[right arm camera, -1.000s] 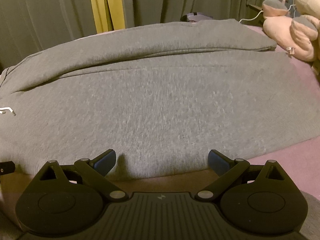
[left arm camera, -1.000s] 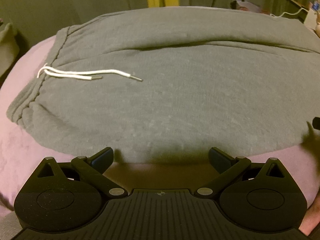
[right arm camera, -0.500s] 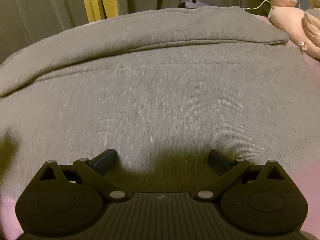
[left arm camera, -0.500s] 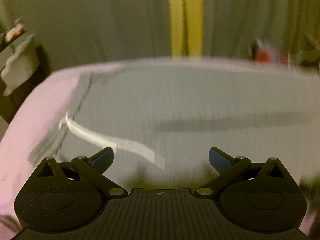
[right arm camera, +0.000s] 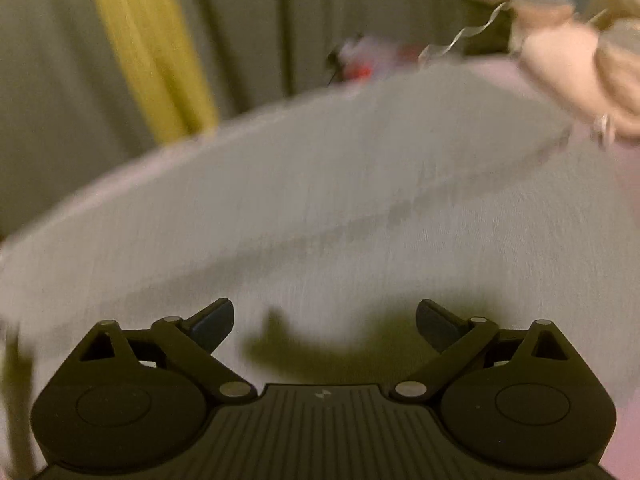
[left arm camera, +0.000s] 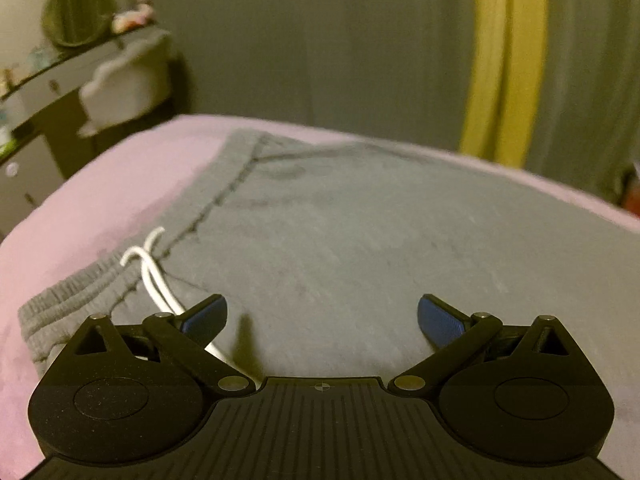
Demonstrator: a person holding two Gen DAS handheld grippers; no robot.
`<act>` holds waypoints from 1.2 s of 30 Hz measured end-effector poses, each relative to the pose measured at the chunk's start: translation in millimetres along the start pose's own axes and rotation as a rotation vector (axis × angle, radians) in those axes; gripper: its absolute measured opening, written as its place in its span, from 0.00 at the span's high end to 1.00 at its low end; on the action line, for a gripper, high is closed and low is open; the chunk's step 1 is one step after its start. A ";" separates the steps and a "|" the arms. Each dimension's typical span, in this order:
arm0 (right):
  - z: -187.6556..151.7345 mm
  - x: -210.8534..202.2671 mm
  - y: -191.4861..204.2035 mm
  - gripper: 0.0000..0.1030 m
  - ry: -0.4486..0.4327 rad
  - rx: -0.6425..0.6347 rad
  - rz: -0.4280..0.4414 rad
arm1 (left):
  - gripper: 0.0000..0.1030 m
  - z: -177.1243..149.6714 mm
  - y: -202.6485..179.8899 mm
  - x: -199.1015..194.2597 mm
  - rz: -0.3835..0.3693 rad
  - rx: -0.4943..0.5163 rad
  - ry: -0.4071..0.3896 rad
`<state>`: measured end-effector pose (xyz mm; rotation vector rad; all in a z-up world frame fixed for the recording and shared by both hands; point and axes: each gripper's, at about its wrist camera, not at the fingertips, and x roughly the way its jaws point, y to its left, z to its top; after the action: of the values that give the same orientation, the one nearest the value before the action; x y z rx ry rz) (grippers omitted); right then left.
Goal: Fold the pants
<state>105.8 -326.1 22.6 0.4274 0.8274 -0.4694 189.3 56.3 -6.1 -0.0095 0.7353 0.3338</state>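
Observation:
Grey sweatpants (left arm camera: pixel 360 240) lie flat on a pink bed (left arm camera: pixel 100 184), one half folded lengthwise over the other. In the left wrist view the ribbed waistband (left arm camera: pixel 76 300) and white drawstring (left arm camera: pixel 152 276) sit at the lower left. My left gripper (left arm camera: pixel 322 320) hovers over the waist end, open, nothing between its blue pads; the drawstring runs under its left finger. The right wrist view is blurred: the pants (right arm camera: pixel 360 200) fill it, a fold line crossing them. My right gripper (right arm camera: pixel 324 322) hangs above the cloth with its jaws wide and beginning to close, nothing between them.
Grey curtains with a yellow strip (left arm camera: pixel 504 60) hang behind the bed. A dresser (left arm camera: pixel 48 92) with a round mirror stands at the left. Pink plush toys (right arm camera: pixel 580 64) lie at the bed's far right corner, beside a white cable.
Both grippers have moved forward from the pants' near edge to above the cloth. The left one swung towards the waistband, so the drawstring now lies close by its left finger.

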 end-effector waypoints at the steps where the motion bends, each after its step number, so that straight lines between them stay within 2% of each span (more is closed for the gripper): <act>1: 19.4 9.4 1.1 0.19 -0.035 0.021 -0.011 | 0.00 -2.1 1.0 1.6 0.023 -0.007 -0.030; 2: 42.9 23.8 2.8 0.27 -0.058 0.050 -0.032 | 0.00 -4.0 1.3 4.0 0.043 -0.004 -0.057; 4: 75.5 49.7 5.9 0.57 -0.072 0.103 -0.067 | 0.00 -6.7 0.1 10.7 0.068 0.015 -0.070; 8: 127.3 106.4 11.9 0.57 -0.086 0.222 -0.057 | 0.00 -12.5 -3.2 23.3 0.037 0.013 -0.067; 9: 136.2 120.5 14.9 0.53 -0.078 0.253 -0.054 | 0.00 -14.3 -4.9 24.6 0.033 0.013 -0.078; 12: 155.6 154.4 22.8 0.52 -0.052 0.321 -0.072 | 0.00 -18.8 -10.7 31.1 0.036 0.014 -0.104; 17: 168.2 195.0 26.5 0.52 -0.021 0.350 -0.221 | 0.00 -21.0 -12.0 35.0 0.028 -0.006 -0.113; 19: 165.2 207.3 22.3 0.52 -0.008 0.399 -0.248 | 0.00 -21.2 -12.1 33.4 0.026 -0.013 -0.113; 23: 160.6 214.9 25.2 0.59 -0.050 0.359 -0.315 | 0.00 -21.9 -12.6 32.0 0.026 -0.012 -0.114; 26: 159.6 215.1 27.2 0.65 -0.068 0.330 -0.325 | 0.00 -21.4 -11.0 32.3 0.018 -0.023 -0.109; 27: 158.8 214.7 27.1 0.70 -0.072 0.318 -0.327 | 0.00 -21.3 -10.3 32.7 0.015 -0.026 -0.108; 28: 157.6 212.8 27.0 0.81 -0.079 0.311 -0.325 | 0.00 -21.4 -9.9 32.8 0.013 -0.028 -0.107; 31: 157.0 207.2 21.9 0.93 -0.082 0.300 -0.314 | 0.00 -21.2 -9.7 33.0 0.011 -0.031 -0.106; 34: 153.9 193.1 19.7 0.95 -0.105 0.292 -0.291 | 0.00 -20.6 -8.4 33.4 0.003 -0.039 -0.101; 36: 146.3 165.5 16.5 0.95 -0.168 0.293 -0.248 | 0.00 -19.7 -6.9 33.6 -0.004 -0.045 -0.098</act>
<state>299.0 -427.9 -14.7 0.5497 0.6526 -0.8516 201.8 57.2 -43.7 -0.0368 0.6305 0.3447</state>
